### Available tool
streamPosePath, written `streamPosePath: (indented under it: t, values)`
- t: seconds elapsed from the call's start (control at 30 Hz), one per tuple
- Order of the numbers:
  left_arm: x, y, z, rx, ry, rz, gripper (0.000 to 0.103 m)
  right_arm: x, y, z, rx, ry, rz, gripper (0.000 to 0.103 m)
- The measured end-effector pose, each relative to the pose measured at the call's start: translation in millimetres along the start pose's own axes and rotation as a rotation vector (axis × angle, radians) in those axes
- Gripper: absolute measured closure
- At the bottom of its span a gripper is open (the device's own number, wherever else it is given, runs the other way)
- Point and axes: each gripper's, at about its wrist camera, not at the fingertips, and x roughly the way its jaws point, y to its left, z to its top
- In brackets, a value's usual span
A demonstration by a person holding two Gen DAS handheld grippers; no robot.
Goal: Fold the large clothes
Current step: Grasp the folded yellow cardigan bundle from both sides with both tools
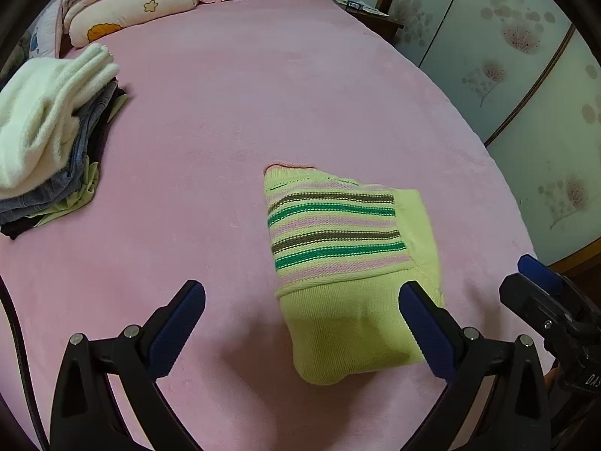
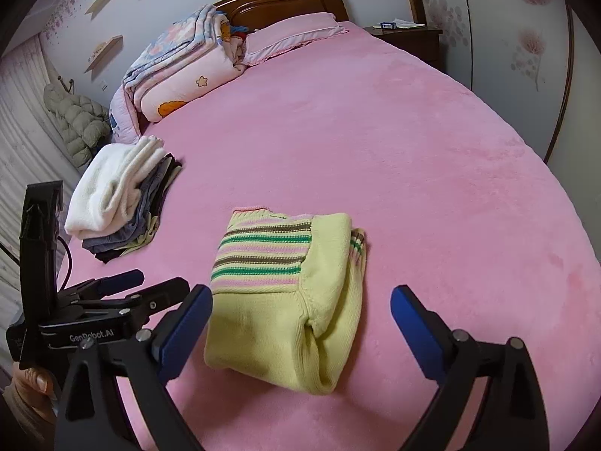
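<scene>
Sweater (image 2: 285, 293) folded mid-bed, both my grippers released, holding nothing.
Left gripper (image 1: 302, 323) and right gripper (image 2: 300, 329) hover wide; careless regrasp could spring that loose sleeve fold.

Folded yellow-green striped knit sweater (image 2: 285, 293): ribbed, matt wool-like cloth. Pink plush bed cover (image 2: 394, 150): soft, fleecy nap. Dark brown wooden headboard (image 2: 285, 2), at 12 o'clock: glossy varnish. Blue gripper pads (image 2: 180, 334): matt.
</scene>
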Motion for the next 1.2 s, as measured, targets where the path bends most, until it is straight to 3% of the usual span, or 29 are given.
streamPosePath:
  t: [0.27, 0.7, 1.0, 1.2]
  values:
    - [10.5, -0.6, -4.1, -0.009, 0.005, -0.004, 0.000, 7.4, 4.0, -1.8, -0.008, -0.007, -0.017, 0.007]
    - [58.5, 24.3, -7.4, -0.113, 0.103, -0.023, 0.001, 54.0, -8.3, -12.7, 0.044, 0.109, -0.018, 0.007]
    - [80.7, 31.7, -4.5, -0.123, 0.134, -0.007, 0.001, 74.0, -16.7, -14.7, 0.065, 0.151, -0.018, 0.007]
    - [95.1, 34.3, -0.1, -0.128, 0.140, -0.047, 0.001, 92.0, -27.4, -14.1, 0.099, 0.205, 0.007, 0.007]
